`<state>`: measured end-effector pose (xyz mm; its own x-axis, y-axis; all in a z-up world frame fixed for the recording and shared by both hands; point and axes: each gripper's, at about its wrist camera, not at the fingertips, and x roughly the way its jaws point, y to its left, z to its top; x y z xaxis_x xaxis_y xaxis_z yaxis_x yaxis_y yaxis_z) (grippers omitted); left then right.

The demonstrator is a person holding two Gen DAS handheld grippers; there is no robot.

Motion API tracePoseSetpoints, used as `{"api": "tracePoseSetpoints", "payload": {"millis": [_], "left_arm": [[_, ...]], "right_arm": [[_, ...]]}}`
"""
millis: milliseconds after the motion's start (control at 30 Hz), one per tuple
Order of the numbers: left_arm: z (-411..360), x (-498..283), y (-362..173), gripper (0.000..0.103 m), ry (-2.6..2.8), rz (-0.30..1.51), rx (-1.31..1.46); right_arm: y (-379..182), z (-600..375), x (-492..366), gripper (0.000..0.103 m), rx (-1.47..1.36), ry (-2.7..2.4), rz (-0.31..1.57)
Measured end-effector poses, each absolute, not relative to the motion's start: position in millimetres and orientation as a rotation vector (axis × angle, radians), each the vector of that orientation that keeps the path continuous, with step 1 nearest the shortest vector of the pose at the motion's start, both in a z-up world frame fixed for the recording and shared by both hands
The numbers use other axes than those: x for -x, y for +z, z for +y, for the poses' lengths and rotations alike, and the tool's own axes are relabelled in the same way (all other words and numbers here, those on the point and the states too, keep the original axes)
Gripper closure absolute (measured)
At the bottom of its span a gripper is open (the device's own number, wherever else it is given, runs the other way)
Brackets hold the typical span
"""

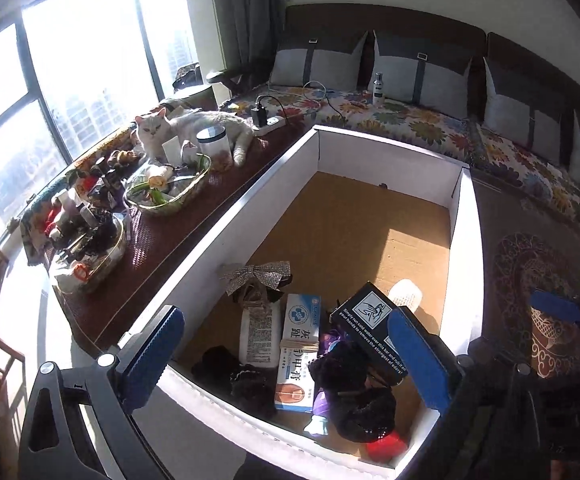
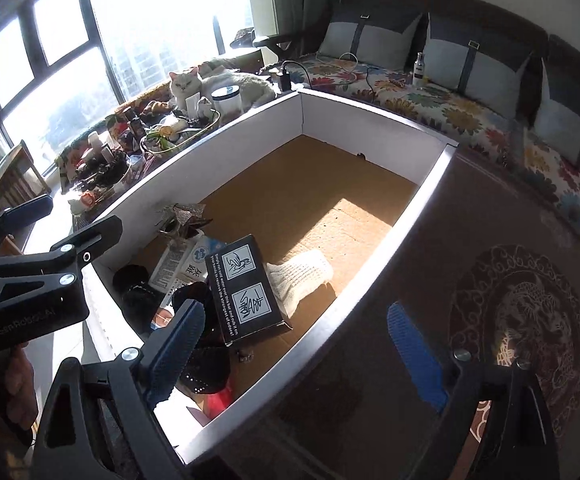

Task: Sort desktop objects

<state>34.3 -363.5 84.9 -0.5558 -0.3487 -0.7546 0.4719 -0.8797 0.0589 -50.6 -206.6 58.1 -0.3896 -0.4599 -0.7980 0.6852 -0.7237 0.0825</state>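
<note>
Several items already lie in the white box [image 1: 464,240], the black carton [image 2: 245,284] among them; both my claws, left gripper [image 1: 285,360] and right gripper [image 2: 294,354], gape empty, while two baskets [image 1: 169,200] on the desk look unsorted.

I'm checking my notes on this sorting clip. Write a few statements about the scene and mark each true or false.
1. The black box lies inside the white bin. True.
2. The left gripper is clamped on the black box. False: its jaws stand open, holding nothing.
3. A white cat lies on the table beside the bin. True.
4. The far half of the bin is packed with objects. False: it is nearly bare cardboard.
5. The right gripper is open. True.
</note>
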Motion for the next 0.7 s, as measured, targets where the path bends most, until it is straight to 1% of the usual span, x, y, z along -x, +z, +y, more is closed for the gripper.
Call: {"api": "tracePoseSetpoints", "payload": {"millis": [100,233,433,700], "left_arm": [[-363.5,-42.9,90.7,0.000,-2.436,0.276,-1.084],[-365.6,-54.5,99.6,0.000,-2.406,0.295,-1.006],[-368.3,-60.3,103.2,0.000,-2.362,0.225,-0.973],[-373.0,-64.5,99.7,0.000,-2.366,0.251,-0.980]], "right_arm": [[61.5,-206.5,50.4,0.010,-1.110,-2.146,0.344],[66.8,-207.5,49.7,0.010,-1.113,-2.147,0.358],[69.8,-213.3,46.2,0.010,-1.111,-2.131,0.376],[64.0,-221.5,39.6,0.010,-1.122,-2.103,0.372]]}}
